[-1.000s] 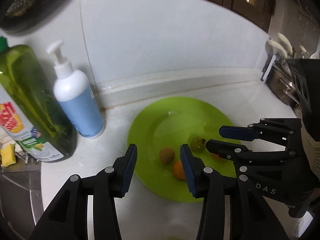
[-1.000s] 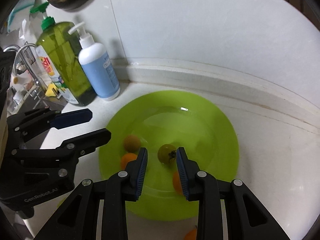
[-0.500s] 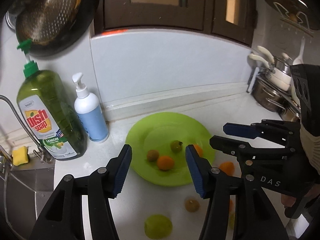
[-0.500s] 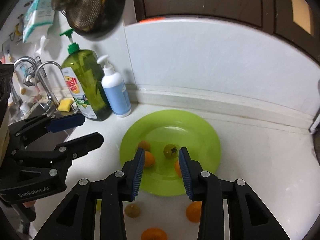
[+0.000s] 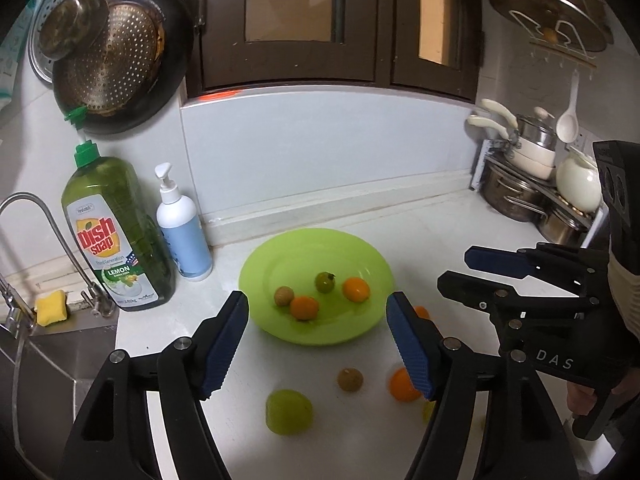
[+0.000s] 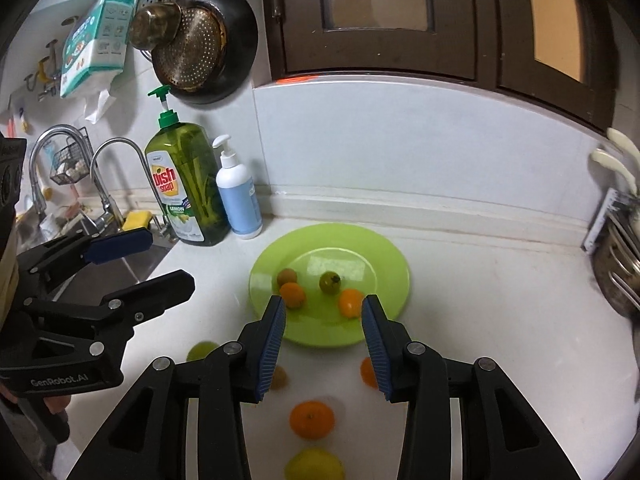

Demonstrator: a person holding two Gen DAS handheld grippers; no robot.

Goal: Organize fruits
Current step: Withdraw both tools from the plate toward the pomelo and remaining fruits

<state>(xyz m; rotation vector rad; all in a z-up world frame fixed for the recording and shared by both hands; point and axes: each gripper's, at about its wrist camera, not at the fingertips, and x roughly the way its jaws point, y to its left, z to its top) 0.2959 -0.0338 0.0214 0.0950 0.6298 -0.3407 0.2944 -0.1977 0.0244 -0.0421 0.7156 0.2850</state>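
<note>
A lime-green plate (image 5: 280, 256) (image 6: 384, 248) on the white counter holds a brown fruit (image 5: 283, 295), a green tomato (image 5: 325, 282) and two orange fruits (image 5: 304, 307) (image 5: 355, 289). Loose on the counter nearer me lie a green fruit (image 5: 289, 411), a brown fruit (image 5: 350, 379) and an orange (image 5: 402, 385); the right wrist view shows an orange (image 6: 312, 419) and a yellow fruit (image 6: 314, 465). My left gripper (image 5: 318, 344) is open and empty, above the counter. My right gripper (image 6: 323, 344) is open and empty, also raised.
A green dish soap bottle (image 5: 112, 232) and a white-blue pump bottle (image 5: 182, 232) stand left of the plate. A sink with faucet (image 5: 44, 240) and yellow sponge (image 5: 50, 306) is at far left. Pots on a rack (image 5: 532, 184) stand at the right. Pans hang on the wall (image 5: 116, 56).
Both grippers have pulled back and up from the plate and opened wider. The green tomato stays on the plate. Loose fruits on the counter have come into view.
</note>
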